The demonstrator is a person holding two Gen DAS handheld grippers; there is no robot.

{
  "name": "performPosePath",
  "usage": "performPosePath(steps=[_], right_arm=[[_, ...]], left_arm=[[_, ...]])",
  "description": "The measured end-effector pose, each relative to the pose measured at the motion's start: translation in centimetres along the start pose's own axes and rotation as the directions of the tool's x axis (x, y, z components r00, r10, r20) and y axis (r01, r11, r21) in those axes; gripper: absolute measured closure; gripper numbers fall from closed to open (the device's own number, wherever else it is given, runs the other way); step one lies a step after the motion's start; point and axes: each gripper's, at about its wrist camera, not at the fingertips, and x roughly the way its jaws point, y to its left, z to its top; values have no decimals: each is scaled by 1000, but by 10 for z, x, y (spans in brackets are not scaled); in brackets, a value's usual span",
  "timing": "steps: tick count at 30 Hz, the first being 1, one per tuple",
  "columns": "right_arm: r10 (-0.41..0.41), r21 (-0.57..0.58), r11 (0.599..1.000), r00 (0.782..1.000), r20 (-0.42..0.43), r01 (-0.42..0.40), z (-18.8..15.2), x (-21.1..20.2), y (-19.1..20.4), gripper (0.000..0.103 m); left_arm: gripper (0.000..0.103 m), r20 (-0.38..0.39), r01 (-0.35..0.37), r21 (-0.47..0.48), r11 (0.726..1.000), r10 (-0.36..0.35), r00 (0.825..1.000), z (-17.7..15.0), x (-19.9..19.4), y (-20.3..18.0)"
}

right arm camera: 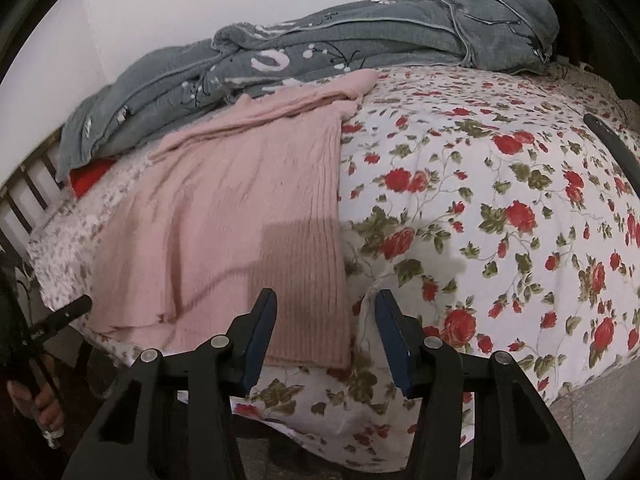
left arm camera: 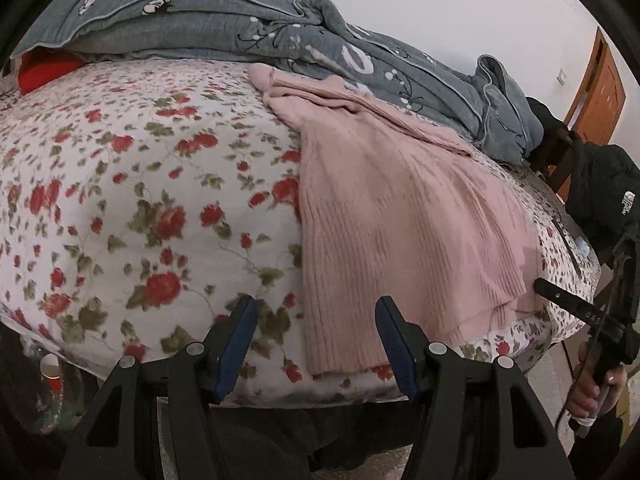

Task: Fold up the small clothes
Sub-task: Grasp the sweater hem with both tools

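Both pairs of fingers stand spread with nothing between them. The left gripper hovers off the near edge of the pink ribbed sweater, one blue pad over its hem corner and the other over bare sheet. The right gripper likewise straddles the sweater's near hem corner, one pad over knit, the other over the sheet beside it. Neither appears to touch the cloth.

The sweater lies lengthwise on the floral bedsheet, hem toward the bed edge, upper end and sleeve resting against the grey quilt bunched behind it. It looks already narrowed to a long panel, probably with its sides folded in, so the open jaws at the hem likely prepare a grasp to carry the hem toward the collar.

Both tools are held low off the bed edge, pointing across the sweater toward the quilt. A black jacket sits beyond the sweater's far side.
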Motion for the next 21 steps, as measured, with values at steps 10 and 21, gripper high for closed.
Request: performPosePath(steps=[10,21], right_arm=[[-65,-77,995,998,-3,64,-6,13,16,63],[-58,-96,994,998,28,60,-9,10,22,98]], left_arm=[[58,25,-84,39,996,83,996,-1,11,-22],[96,66,-61,-12,998,62,996,2,-2,-8]])
